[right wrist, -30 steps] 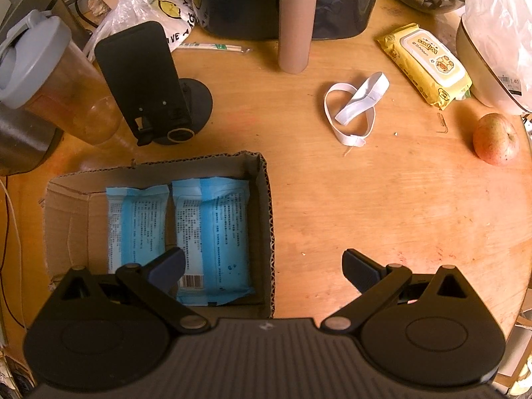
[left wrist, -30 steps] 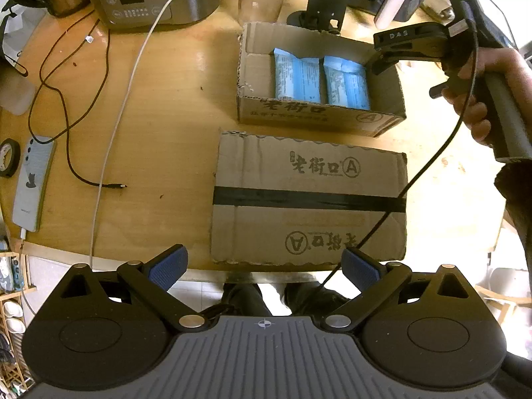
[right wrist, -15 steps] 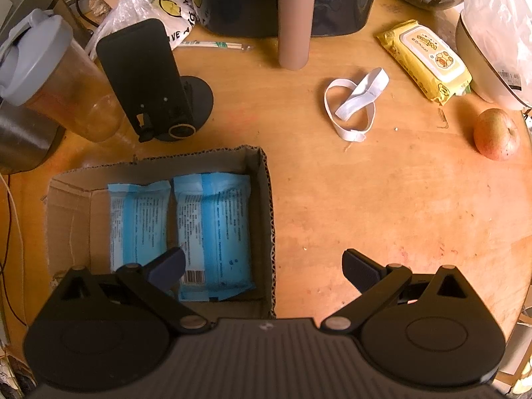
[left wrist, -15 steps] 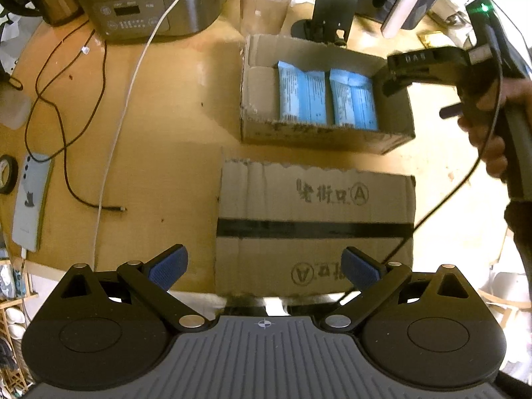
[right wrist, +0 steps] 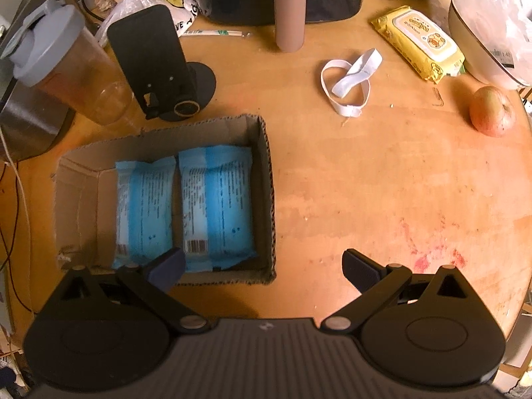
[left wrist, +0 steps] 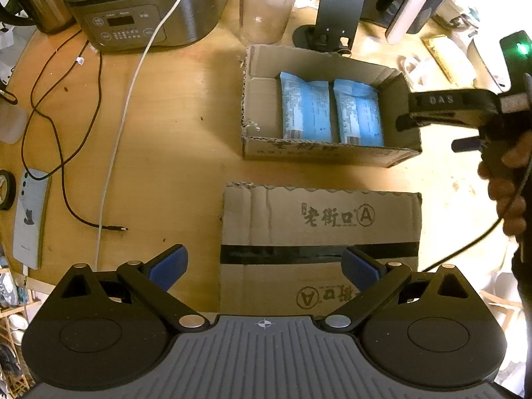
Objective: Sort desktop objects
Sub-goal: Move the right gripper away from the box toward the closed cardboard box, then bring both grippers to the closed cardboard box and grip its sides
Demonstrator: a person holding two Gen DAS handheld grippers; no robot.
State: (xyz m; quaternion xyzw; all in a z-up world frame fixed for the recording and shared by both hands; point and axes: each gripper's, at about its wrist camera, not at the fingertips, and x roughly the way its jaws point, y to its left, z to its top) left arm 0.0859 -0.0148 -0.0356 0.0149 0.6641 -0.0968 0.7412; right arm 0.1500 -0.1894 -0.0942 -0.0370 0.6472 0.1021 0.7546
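Observation:
An open cardboard box holds two blue packets side by side. A flat cardboard lid with black tape lies in front of it. My left gripper is open and empty above the lid's near part. My right gripper is open and empty over the box's near right corner; it shows in the left wrist view at the box's right end. A yellow wipes pack, a white elastic band and an apple lie on the table to the right.
A rice cooker, a shaker cup, a phone stand and a tall tube stand behind the box. Cables and a phone lie at the left. A white bowl sits far right.
My left gripper has moved forward, so the box and lid sit lower and nearer in its view. My right gripper has edged forward over the box. Both stay open.

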